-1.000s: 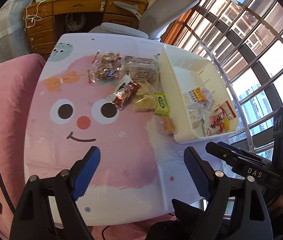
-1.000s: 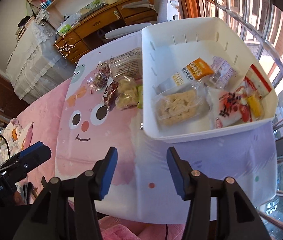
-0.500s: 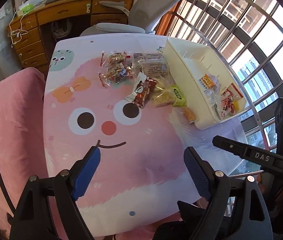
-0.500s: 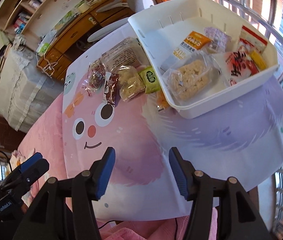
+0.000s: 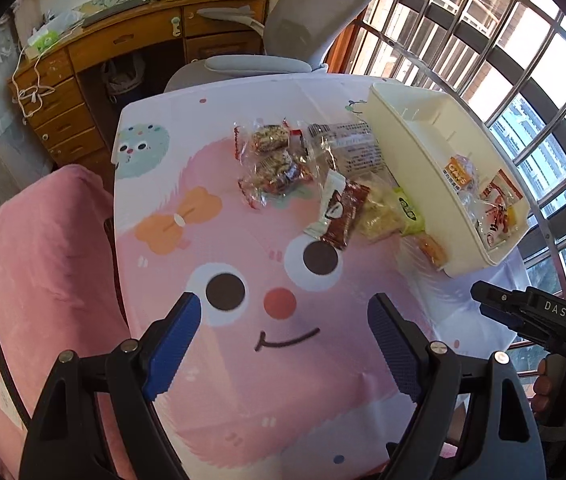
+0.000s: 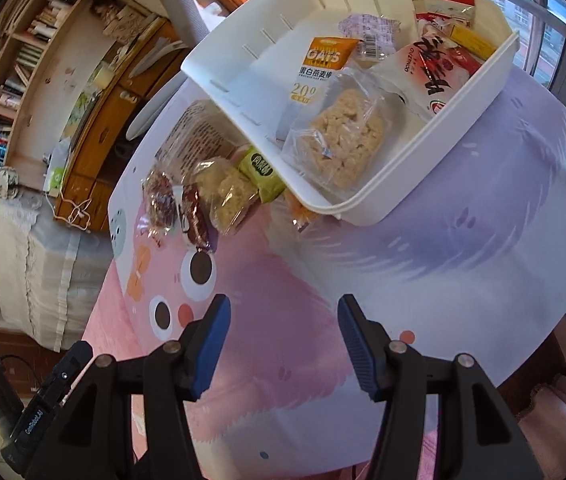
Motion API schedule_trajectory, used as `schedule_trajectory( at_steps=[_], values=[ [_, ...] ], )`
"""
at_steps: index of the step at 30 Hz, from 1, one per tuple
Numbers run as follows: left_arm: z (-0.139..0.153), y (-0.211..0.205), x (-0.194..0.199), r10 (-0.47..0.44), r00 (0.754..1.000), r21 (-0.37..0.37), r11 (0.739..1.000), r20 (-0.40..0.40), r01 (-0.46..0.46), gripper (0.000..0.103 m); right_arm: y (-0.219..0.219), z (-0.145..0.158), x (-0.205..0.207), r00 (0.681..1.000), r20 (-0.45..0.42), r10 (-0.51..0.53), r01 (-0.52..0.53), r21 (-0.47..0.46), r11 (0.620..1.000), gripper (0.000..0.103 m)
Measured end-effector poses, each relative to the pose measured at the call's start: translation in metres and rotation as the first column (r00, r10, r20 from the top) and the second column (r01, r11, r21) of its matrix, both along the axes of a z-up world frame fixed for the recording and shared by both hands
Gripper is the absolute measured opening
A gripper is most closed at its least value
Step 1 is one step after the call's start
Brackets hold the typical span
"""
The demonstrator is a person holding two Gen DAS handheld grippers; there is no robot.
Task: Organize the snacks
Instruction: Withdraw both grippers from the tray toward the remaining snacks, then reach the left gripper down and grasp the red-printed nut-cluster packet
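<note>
**A:** How far along is the snack sorting?

**B:** Partway, I'd judge. The white rectangular plastic bin (image 6: 411,160) already holds an orange oat-bar packet (image 6: 323,64), a clear bag of pale puffed-rice cake (image 6: 343,136), a red-and-white printed pouch (image 6: 435,68) and a small lilac wrapper (image 6: 371,32). Left on the table (image 5: 243,380), just beside the bin's long wall, are a brown chocolate-coloured wrapper (image 5: 343,212), a green sachet (image 5: 407,210), a clear bag of yellowish crisped cake (image 5: 377,216), two clear twists of dark nut clusters (image 5: 271,156), a large clear bag with printed text (image 5: 347,144) and a small orange snack (image 5: 431,248) touching the bin's near corner.

**A:** And the tools?

**B:** The left hand-held gripper (image 5: 285,328) is released, its jaws spread wide and empty, hovering over the cartoon face on the pink cloth. The right hand-held gripper (image 6: 283,328) is likewise spread and empty, near the table's front.

**A:** Room to work?

**B:** Plenty of bare cloth between the jaws and the pile. The bin sits close to the window-side edge, and the pile crowds its wall, so that orange piece looks awkward to reach.
</note>
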State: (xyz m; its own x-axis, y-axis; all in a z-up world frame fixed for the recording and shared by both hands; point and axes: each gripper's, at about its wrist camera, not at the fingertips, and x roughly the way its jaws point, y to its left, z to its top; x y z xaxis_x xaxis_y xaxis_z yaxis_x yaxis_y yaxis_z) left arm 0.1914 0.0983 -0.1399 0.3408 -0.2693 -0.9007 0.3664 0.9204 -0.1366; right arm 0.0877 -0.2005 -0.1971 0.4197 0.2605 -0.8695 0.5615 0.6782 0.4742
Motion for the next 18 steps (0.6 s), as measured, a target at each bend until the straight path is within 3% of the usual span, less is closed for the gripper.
schedule_trajectory(
  at_steps=[5,18],
  values=[
    [-0.006,-0.007,0.026,-0.036,0.999,0.036,0.999,0.01,0.036,0.085,-0.001,-0.014,0.012,0.999,-0.013,-0.031,0.031,0.003,1.0,0.056],
    [-0.05,-0.042,0.107,-0.13,0.992,0.13,0.983,-0.002,0.129,0.085,-0.02,-0.057,0.027,0.969,-0.049,-0.244,0.247,0.099,0.964,0.056]
  ],
)
